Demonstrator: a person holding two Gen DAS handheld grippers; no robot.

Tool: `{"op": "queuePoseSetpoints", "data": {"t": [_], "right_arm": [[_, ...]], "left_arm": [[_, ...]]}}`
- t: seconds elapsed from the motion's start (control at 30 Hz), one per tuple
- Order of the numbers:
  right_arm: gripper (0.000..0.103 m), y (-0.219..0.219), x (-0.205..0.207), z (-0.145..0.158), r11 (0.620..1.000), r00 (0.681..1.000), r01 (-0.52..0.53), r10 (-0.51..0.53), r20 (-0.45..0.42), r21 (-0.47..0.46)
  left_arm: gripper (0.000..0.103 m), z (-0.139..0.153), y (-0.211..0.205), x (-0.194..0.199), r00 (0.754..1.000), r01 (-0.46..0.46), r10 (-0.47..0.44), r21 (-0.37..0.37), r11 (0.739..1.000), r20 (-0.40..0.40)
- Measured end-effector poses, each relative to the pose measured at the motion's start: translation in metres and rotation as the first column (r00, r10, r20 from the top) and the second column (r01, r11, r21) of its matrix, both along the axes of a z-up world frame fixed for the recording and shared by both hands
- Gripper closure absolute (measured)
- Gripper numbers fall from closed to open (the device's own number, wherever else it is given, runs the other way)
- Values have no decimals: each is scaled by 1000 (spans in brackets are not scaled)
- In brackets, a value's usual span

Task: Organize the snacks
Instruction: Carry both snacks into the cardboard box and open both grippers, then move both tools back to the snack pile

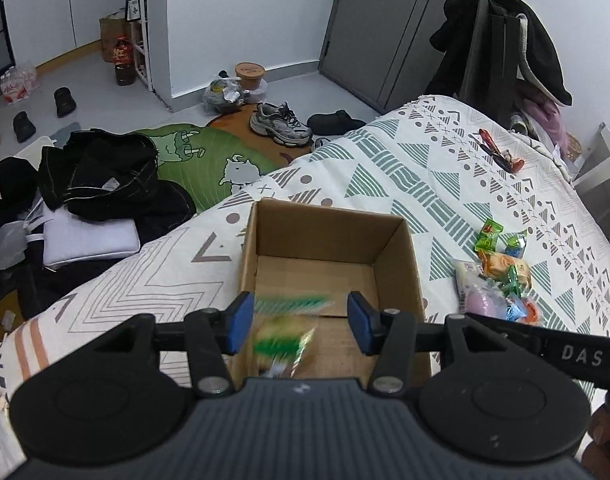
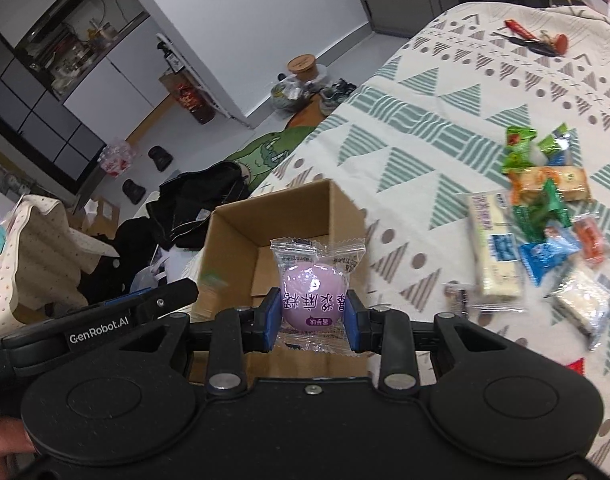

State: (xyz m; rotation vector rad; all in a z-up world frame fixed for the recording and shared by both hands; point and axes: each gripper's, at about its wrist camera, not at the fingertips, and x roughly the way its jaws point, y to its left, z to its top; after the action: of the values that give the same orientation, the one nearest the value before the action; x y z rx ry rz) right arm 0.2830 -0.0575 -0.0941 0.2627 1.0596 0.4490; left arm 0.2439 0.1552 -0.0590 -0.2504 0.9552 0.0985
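Note:
An open cardboard box stands on the patterned bedspread. My left gripper is open just above the box's near side; a blurred green snack packet is between and below its blue pads, falling free into the box. My right gripper is shut on a clear packet with a purple round sweet, held above the same box. A pile of wrapped snacks lies on the bedspread to the right of the box; it also shows in the left wrist view.
The bed edge runs left of the box, with black clothes, a green rug and shoes on the floor below. Keys with a red tag lie farther up the bedspread. A coat-hung chair stands beyond the bed.

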Motion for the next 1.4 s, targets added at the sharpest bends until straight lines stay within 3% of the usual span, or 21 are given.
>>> {"op": "queuePoseSetpoints", "data": {"t": [0.17, 0.23, 0.3, 0.43, 0.67, 0.83, 1.0, 1.1, 1.4], "right_arm": [[68, 13, 0, 0, 999, 1000, -21, 21, -8, 26], [60, 16, 2, 1, 999, 1000, -22, 23, -17, 45], [42, 14, 1, 3, 998, 1000, -14, 15, -11, 53], [39, 4, 1, 7, 999, 1000, -2, 2, -1, 35], [31, -36, -4, 13, 999, 999, 51, -51, 15, -11], [24, -67, -9, 16, 995, 995, 93, -92, 21, -30], [5, -94, -16, 20, 992, 991, 125, -124, 49, -19], [0, -109, -19, 20, 990, 989, 143, -142, 43, -13], [0, -157, -31, 18, 983, 982, 183, -182, 45, -22]], "left_arm": [[42, 3, 11, -2, 1000, -17, 18, 10, 1000, -6], [35, 5, 13, -3, 1000, -19, 19, 14, 1000, -2], [27, 7, 14, -4, 1000, -28, 28, 28, 999, -3], [17, 8, 12, -4, 999, -46, 46, 41, 998, 1], [14, 6, 0, -4, 998, -59, 59, -13, 998, -12], [8, 11, -19, -8, 998, -48, 50, -52, 998, 28], [0, 19, -43, -12, 996, -29, 34, -67, 997, 77], [0, 20, -56, -13, 997, -18, 24, -78, 997, 71], [0, 22, -95, -20, 996, 9, -3, -74, 997, 85]]}}
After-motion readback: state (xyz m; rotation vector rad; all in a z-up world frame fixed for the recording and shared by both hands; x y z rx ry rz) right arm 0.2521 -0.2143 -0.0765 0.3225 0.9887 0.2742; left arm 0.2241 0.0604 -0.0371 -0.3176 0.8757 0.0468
